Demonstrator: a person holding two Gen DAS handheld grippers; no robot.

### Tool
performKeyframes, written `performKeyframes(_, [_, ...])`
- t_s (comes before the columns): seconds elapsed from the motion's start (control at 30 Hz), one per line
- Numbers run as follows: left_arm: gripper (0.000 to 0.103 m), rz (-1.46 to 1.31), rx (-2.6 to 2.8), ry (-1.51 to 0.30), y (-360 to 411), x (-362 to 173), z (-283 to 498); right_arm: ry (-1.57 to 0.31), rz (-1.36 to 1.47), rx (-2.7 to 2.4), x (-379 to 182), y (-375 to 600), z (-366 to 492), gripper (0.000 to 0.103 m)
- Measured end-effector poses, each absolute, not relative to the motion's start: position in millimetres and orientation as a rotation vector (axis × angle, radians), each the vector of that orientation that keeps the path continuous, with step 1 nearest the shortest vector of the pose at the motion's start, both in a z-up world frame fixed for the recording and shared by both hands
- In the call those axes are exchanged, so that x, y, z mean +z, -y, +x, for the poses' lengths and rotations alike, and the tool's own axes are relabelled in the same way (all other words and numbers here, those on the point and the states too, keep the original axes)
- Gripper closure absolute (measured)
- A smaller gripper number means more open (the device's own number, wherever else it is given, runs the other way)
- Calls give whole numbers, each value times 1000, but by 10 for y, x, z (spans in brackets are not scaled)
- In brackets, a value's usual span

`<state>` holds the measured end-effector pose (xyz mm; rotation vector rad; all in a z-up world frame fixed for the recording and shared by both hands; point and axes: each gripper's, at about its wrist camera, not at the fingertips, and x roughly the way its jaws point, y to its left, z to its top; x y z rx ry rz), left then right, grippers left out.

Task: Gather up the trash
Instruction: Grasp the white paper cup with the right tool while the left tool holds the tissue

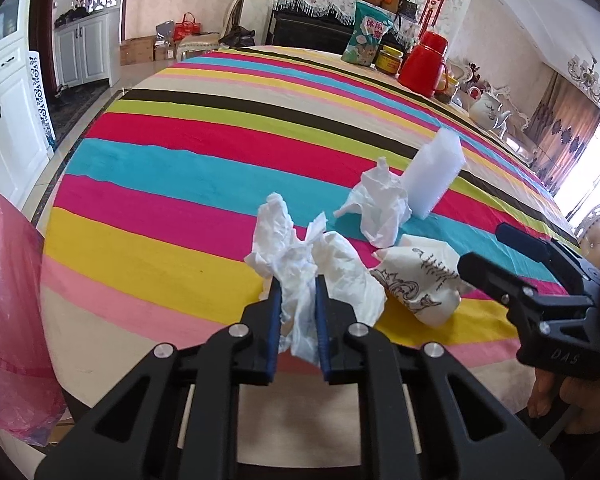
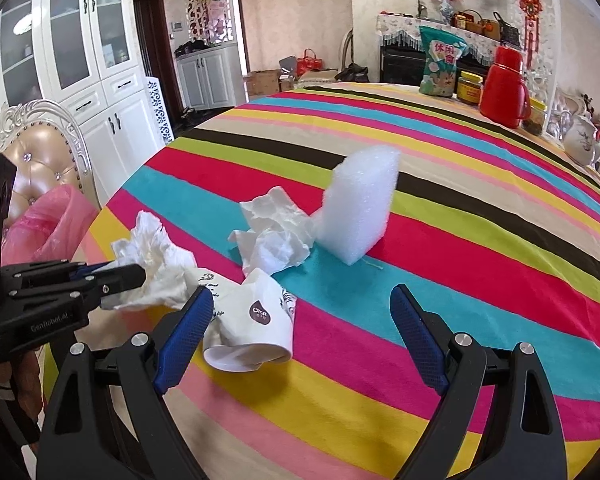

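Observation:
My left gripper (image 1: 298, 284) is shut on a crumpled white tissue (image 1: 296, 256) that stands on the striped tablecloth (image 1: 180, 184). The right wrist view shows that gripper (image 2: 136, 274) from the side, biting the same tissue (image 2: 160, 264). A crushed printed paper cup (image 1: 420, 280) lies just right of it. Behind it lie a second crumpled tissue (image 1: 380, 204) and a white foam block (image 1: 432, 172). My right gripper (image 2: 300, 292) is open, its left finger beside the paper cup (image 2: 256, 324), nothing held. A pink trash bag (image 1: 8, 300) hangs off the table's left edge.
At the far right of the table stand a red thermos (image 1: 424, 64), a green snack bag (image 1: 366, 34), a yellow-lidded jar (image 1: 388, 58) and a white teapot (image 1: 486, 108). A padded chair (image 2: 40, 152) stands behind the pink bag (image 2: 56, 220). White cabinets line the left wall.

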<state>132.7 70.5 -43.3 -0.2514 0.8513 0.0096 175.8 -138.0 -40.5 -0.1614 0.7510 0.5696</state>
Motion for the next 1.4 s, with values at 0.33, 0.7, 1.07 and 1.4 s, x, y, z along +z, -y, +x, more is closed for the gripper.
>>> performKeyframes(0.33, [88, -259, 32, -828, -772, -372, 1285, -771, -194, 606, -466, 1271, 1699, 18])
performKeyframes(0.7, [88, -261, 40, -811, -787, -332, 1258, -805, -224, 655, -573, 1140, 1658, 51])
performKeyframes(1.07, [88, -263, 58, -786, -820, -261, 1187, -763, -227, 649, -475, 1169, 1588, 55])
performKeyframes(1.4, [88, -259, 83, -738, -858, -137, 1077, -706, -200, 600, -362, 1229, 1569, 55])
